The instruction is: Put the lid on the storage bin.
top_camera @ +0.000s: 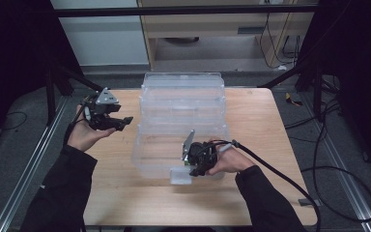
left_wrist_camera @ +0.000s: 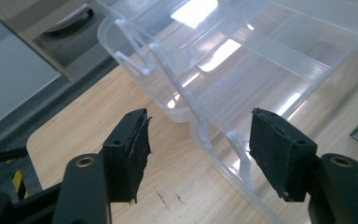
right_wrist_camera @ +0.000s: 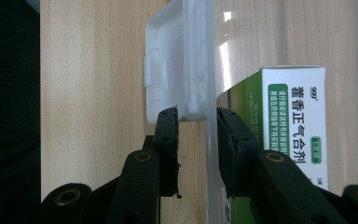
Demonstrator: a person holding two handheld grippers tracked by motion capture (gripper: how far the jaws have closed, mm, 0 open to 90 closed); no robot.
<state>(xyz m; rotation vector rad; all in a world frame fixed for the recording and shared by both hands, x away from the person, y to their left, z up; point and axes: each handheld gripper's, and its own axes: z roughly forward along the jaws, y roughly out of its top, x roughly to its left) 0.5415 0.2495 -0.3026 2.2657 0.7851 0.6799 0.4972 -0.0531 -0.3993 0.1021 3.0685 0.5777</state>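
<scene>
Your right gripper (top_camera: 196,170) clamps the clear box's (top_camera: 181,121) front wall; your left gripper (top_camera: 125,121) hangs open beside the box.

Right fingers (right_wrist_camera: 167,140) pinch the wall next to its latch tab (right_wrist_camera: 168,79), a green-and-white carton (right_wrist_camera: 291,126) just beyond the far finger. Left fingers (left_wrist_camera: 130,149) stand wide apart with nothing held, the box's rim ahead between them, above the wooden surface (top_camera: 121,188).

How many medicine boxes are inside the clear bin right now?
1: a green-and-white medicine box lies inside the clear bin, beside the front wall the right gripper grips. Others may be hidden.
</scene>
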